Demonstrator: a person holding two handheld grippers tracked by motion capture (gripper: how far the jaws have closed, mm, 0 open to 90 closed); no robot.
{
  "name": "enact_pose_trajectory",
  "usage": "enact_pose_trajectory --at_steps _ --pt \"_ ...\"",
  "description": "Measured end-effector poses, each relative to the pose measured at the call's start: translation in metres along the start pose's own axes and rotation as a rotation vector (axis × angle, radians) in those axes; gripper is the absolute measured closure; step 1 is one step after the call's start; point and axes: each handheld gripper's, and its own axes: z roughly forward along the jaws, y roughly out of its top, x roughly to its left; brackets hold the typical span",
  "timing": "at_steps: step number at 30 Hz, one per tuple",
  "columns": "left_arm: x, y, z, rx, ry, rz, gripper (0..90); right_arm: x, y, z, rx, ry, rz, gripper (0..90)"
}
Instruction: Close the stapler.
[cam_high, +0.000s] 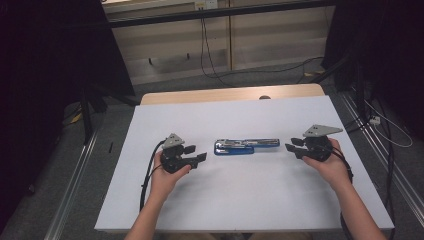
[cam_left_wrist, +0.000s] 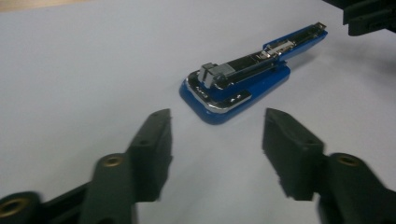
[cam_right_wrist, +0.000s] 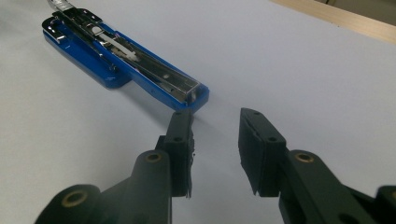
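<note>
**Two open grippers at either end of a blue stapler**

A blue stapler (cam_high: 246, 146) lies flat on the white table cover (cam_high: 250, 200), about in the middle of it. The stapler is swung open: its blue base is at the left in the high view, and the long arm with the metal channel stretches toward the right. In the left gripper view the wide blue base (cam_left_wrist: 233, 95) is the nearer part, with a grey metal block on top of it. In the right gripper view the end of the open metal channel (cam_right_wrist: 187, 91) is the nearer part.

The left gripper (cam_high: 199, 159) is held in the person's left hand (cam_high: 167, 175), to the left of the stapler and near it. Its jaws stand wide apart and they hold nothing; between them only the white cover is seen. They do not touch the stapler.

The right gripper (cam_high: 290, 148) is held in the person's right hand (cam_high: 332, 165), to the right of the stapler. Its jaws are also apart, less widely, and they are empty. In the right gripper view, the tip of one jaw is just beside the end of the stapler arm; whether it touches cannot be told.

At the far edge of the cover a strip of the wooden table (cam_high: 200, 95) is visible.
</note>
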Motion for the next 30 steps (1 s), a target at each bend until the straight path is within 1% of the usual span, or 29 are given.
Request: enact_pose_trajectory --at_steps 1,2,3,5,8,11,13,15,18,20,21,22,23,26,30 --pt "-0.001 0.000 0.002 0.000 -0.005 -0.003 51.2 0.000 -0.001 0.001 0.008 0.001 0.009 72.5" --pt "-0.001 0.000 0.004 -0.001 -0.011 -0.004 55.9 0.000 -0.002 0.002 0.019 -0.008 0.010 74.5" --pt "-0.001 0.000 0.006 -0.004 -0.009 -0.011 57.9 0.001 -0.002 0.003 0.030 -0.011 0.007 75.9" --pt "0.001 0.001 0.009 -0.005 -0.016 -0.022 65.3 0.001 -0.003 0.005 0.035 0.000 -0.003 79.6" --pt "0.002 0.002 0.015 0.021 -0.035 -0.048 73.4 0.003 -0.003 0.007 0.038 -0.008 -0.023 85.3" --pt "0.000 0.004 0.021 0.029 -0.046 -0.049 79.2 0.004 -0.002 0.009 0.045 0.001 -0.013 87.5" --pt "-0.001 0.005 0.025 0.041 -0.044 -0.027 83.1 0.005 -0.003 0.012 0.058 0.008 -0.010 88.3" --pt "-0.003 0.006 0.029 0.052 -0.044 -0.022 86.8 0.006 -0.003 0.016 0.066 0.012 -0.007 88.7" --pt "-0.004 0.006 0.034 0.067 -0.053 -0.026 90.0 0.007 -0.003 0.020 0.077 0.006 -0.016 89.1" --pt "-0.003 0.006 0.037 0.079 -0.039 -0.010 90.0 0.008 -0.002 0.023 0.081 -0.002 -0.023 89.4" --pt "-0.003 0.005 0.039 0.083 -0.039 -0.010 90.0 0.008 -0.002 0.024 0.083 -0.001 -0.024 89.5" --pt "-0.003 0.004 0.041 0.080 -0.042 -0.019 90.0 0.009 -0.002 0.024 0.086 0.000 -0.026 89.7" --pt "-0.002 0.004 0.042 0.083 -0.036 -0.014 90.0 0.009 -0.001 0.025 0.088 -0.002 -0.027 89.8" --pt "0.000 0.004 0.044 0.076 -0.026 -0.016 90.0 0.009 -0.001 0.025 0.087 -0.005 -0.028 89.8" --pt "0.001 0.005 0.044 0.070 -0.023 -0.016 90.0 0.008 -0.001 0.026 0.089 -0.005 -0.026 90.0"
